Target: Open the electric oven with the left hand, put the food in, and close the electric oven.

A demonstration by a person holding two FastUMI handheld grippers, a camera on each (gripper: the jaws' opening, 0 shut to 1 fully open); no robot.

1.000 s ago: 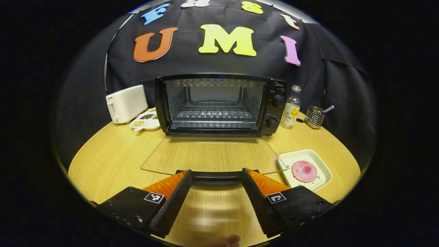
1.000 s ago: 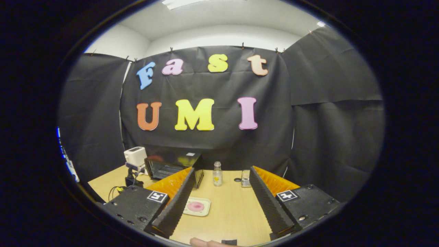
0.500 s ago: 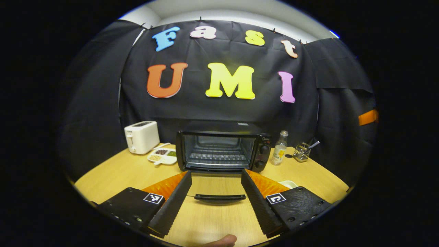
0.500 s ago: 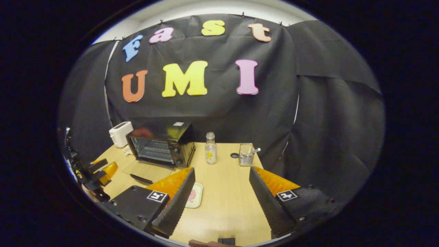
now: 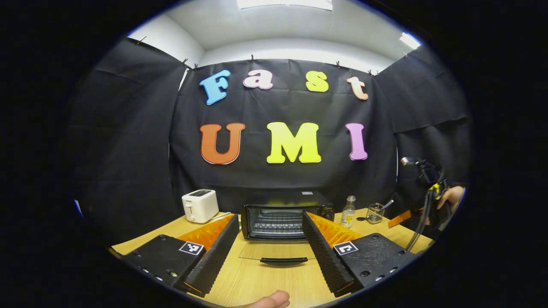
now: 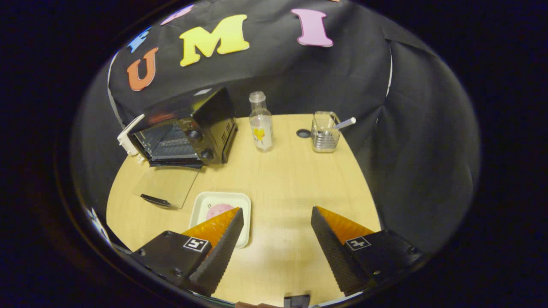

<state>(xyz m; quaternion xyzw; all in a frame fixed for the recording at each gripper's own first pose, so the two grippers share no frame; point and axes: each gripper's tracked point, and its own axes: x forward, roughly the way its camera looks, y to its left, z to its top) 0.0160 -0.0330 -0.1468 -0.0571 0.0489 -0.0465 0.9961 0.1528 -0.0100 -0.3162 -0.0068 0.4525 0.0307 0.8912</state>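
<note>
One electric oven (image 6: pixel 182 128) stands at the back of the wooden table (image 6: pixel 291 179), its glass door (image 6: pixel 165 186) folded flat; in the left gripper view it lies straight ahead between the spread fingers of the left gripper (image 5: pixel 270 252), which holds nothing. One white tray (image 6: pixel 222 214) with one pink food slice (image 6: pixel 217 210) sits just ahead of the right gripper (image 6: pixel 277 248), jaws wide and empty, left finger overlapping the tray. One bottle (image 6: pixel 261 124), one glass holder (image 6: pixel 325 134), one toaster (image 5: pixel 200 205).

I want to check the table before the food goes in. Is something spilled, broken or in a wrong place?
Nothing stands out. The oven door lies flat open, as the task needs. The bottle and wire holder stand upright, and the food sits in its white tray. No spill shows.
</note>
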